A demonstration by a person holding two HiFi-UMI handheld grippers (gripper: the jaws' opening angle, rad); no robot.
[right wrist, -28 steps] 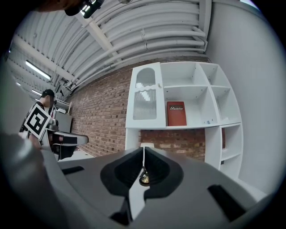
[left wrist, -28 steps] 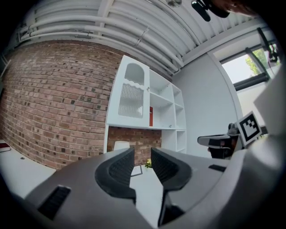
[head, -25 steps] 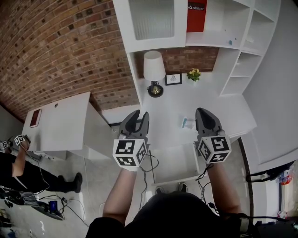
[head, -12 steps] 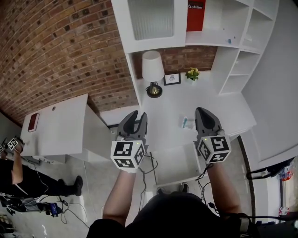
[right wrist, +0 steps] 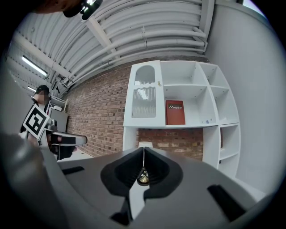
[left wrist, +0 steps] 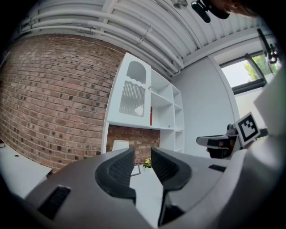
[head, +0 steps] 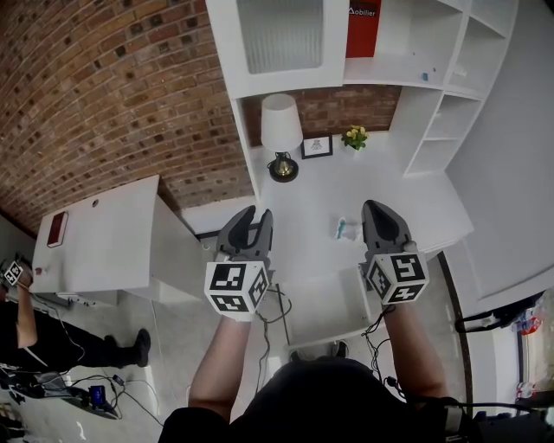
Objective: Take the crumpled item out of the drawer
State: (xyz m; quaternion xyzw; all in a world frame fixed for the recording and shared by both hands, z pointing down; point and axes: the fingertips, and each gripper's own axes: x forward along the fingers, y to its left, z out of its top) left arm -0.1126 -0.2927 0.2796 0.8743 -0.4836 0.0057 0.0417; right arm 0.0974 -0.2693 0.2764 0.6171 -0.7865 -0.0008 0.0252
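Note:
A small crumpled white and blue item (head: 344,229) lies on the white desk top (head: 333,195), just left of my right gripper. Below the desk's front edge, a white drawer (head: 305,315) stands pulled out between my two arms; the part I can see looks bare. My left gripper (head: 258,213) hovers over the desk's left front corner, jaws apart with nothing between them (left wrist: 142,154). My right gripper (head: 379,208) hangs over the desk's front edge, shut and empty (right wrist: 143,150).
A lamp (head: 281,130), a framed picture (head: 318,146) and a small flower pot (head: 356,137) stand at the back of the desk under white shelves with a red book (head: 363,26). A white side table (head: 104,234) is at left; another person (head: 26,320) and floor cables beyond.
Both grippers have stayed almost where they were. The view has drifted slightly, and the person at the far left has moved further toward the edge.

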